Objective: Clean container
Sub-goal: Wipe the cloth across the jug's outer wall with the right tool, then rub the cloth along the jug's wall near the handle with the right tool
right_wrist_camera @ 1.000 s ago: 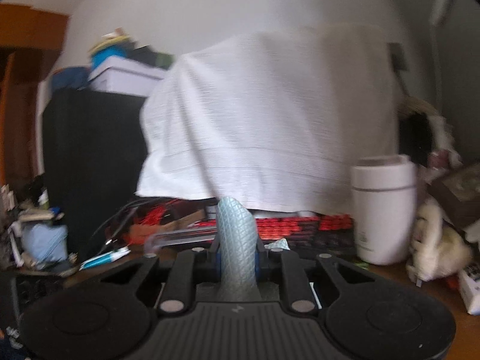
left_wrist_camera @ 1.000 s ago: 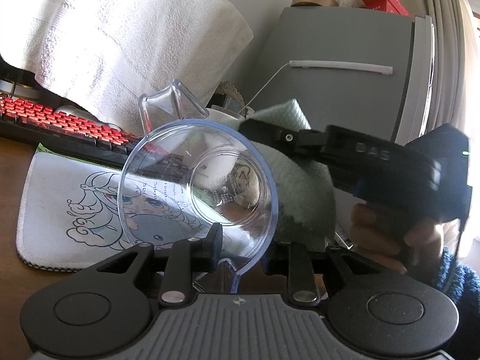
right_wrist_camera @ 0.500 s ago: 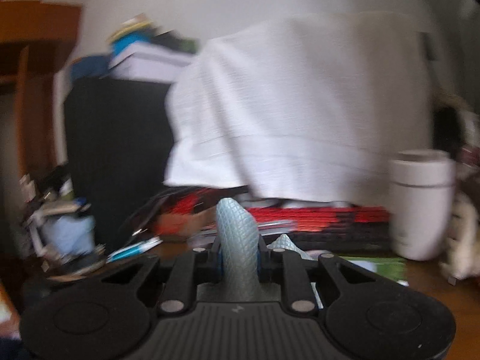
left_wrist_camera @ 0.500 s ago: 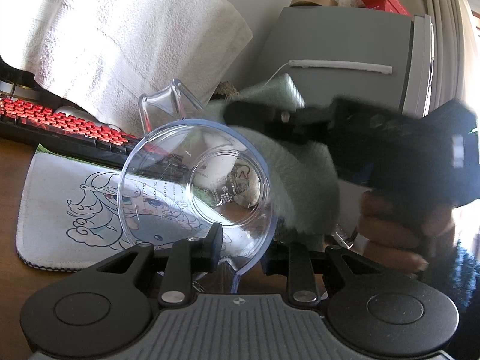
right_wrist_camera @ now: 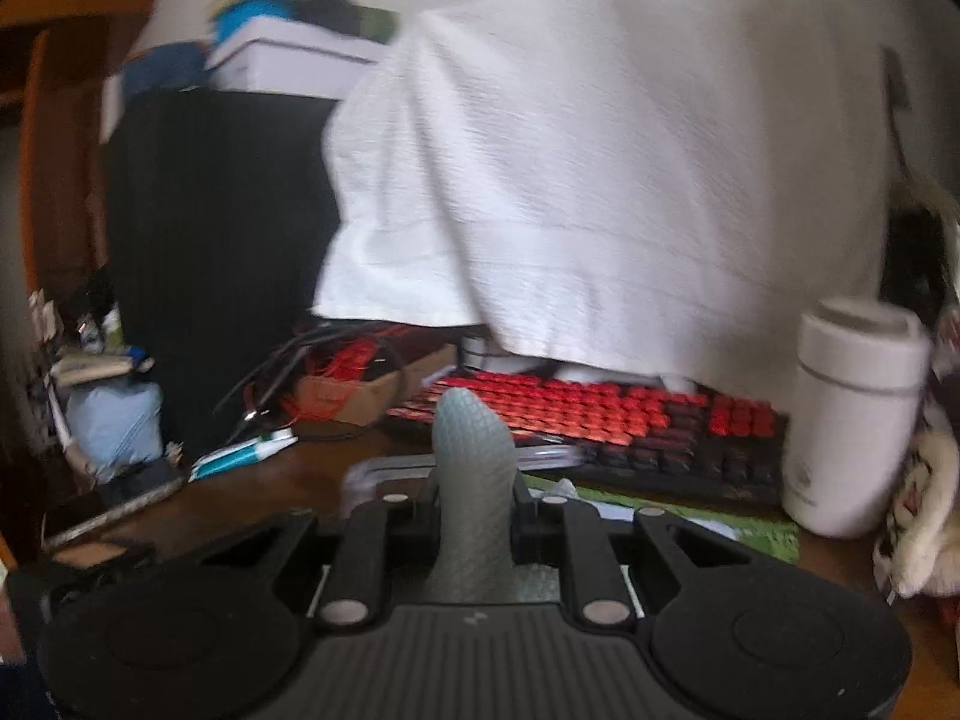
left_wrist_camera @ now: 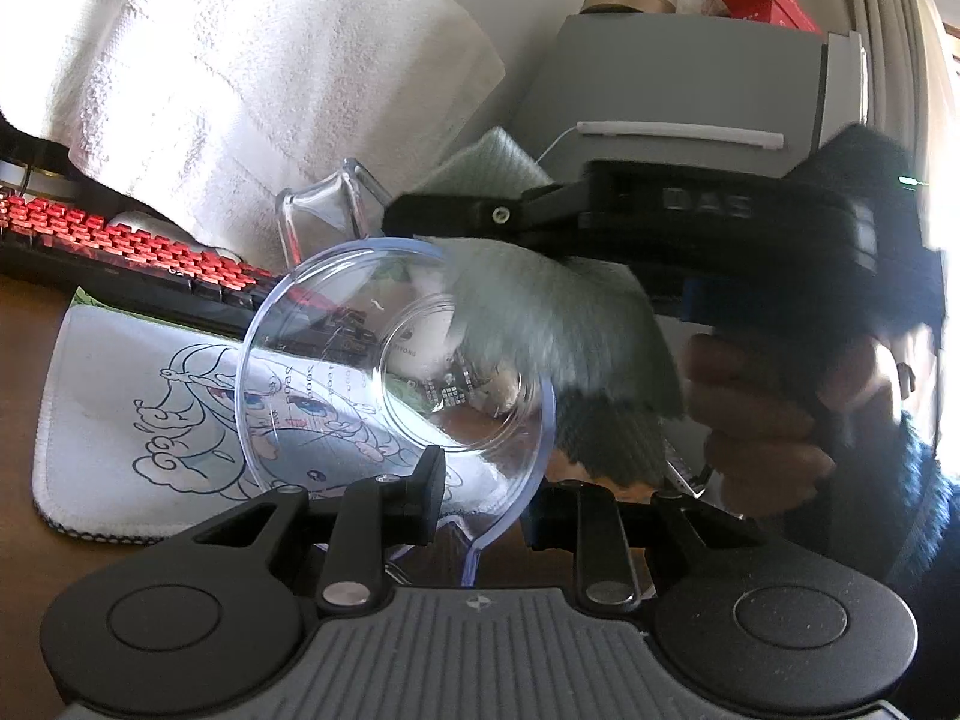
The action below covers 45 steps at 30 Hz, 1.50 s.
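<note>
A clear plastic measuring container (left_wrist_camera: pixel 336 360) lies tipped with its mouth toward the left wrist camera. My left gripper (left_wrist_camera: pixel 483 510) is shut on its lower rim. From the right, my right gripper (left_wrist_camera: pixel 420 216) reaches over the container's upper right rim, shut on a grey-green cloth (left_wrist_camera: pixel 558 324). The cloth hangs over the right side of the mouth, blurred. In the right wrist view the cloth (right_wrist_camera: pixel 474 450) stands up between the shut fingers of the right gripper (right_wrist_camera: pixel 474 498). A clear plastic edge (right_wrist_camera: pixel 366 474) shows just beyond, blurred.
A red-keyed keyboard (left_wrist_camera: pixel 120 246) and a cartoon-printed white mat (left_wrist_camera: pixel 138 420) lie on the brown desk under a draped white towel (left_wrist_camera: pixel 240 72). A grey box (left_wrist_camera: pixel 678 84) stands behind. A white tumbler (right_wrist_camera: pixel 852 420) stands right. A hand (left_wrist_camera: pixel 768 420) holds the right gripper.
The right gripper has carried the cloth left and forward, from beside the container to over the right part of its mouth. The left gripper and container have stayed put.
</note>
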Tool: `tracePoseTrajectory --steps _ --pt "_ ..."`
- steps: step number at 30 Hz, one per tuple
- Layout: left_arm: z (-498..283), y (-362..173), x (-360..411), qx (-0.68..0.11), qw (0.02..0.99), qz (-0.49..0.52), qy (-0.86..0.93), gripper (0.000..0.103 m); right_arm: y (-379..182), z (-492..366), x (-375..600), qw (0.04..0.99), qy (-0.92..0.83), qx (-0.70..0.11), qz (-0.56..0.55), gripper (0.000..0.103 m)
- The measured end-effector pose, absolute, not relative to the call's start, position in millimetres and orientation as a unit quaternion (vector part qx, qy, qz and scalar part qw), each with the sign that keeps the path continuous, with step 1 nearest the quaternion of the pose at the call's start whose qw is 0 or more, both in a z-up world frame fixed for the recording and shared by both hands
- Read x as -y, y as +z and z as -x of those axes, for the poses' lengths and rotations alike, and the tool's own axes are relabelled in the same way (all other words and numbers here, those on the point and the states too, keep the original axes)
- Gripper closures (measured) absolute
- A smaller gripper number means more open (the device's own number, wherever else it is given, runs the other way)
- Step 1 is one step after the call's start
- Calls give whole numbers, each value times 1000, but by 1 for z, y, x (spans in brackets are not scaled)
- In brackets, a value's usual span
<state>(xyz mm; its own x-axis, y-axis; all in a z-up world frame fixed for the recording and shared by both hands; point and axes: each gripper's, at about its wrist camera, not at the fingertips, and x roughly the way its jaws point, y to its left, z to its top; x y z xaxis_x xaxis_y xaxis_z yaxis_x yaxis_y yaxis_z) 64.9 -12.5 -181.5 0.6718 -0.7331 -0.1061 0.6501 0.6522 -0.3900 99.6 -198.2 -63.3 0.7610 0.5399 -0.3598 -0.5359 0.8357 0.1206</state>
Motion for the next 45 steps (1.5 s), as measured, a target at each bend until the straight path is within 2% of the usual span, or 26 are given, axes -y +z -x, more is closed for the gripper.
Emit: tracePoseTrajectory --steps 5,8,19,30,37,45 --pt "-64 -181 12 -128 900 162 -384 77 -58 -118 204 935 269 -230 -12 87" --pt "-65 -181 12 -127 900 163 -384 77 -51 -121 192 930 269 -250 21 86" --pt "-67 -180 13 -126 901 161 -383 77 -39 -119 163 884 353 -307 23 86" --pt "-66 -179 13 -126 902 160 -382 77 -43 -133 177 893 333 -298 61 87" --pt "-66 -180 14 -126 902 160 -382 77 -41 -151 203 898 307 -314 27 88" --pt "-67 -180 14 -125 902 159 -382 77 -41 -142 185 892 313 -327 10 87"
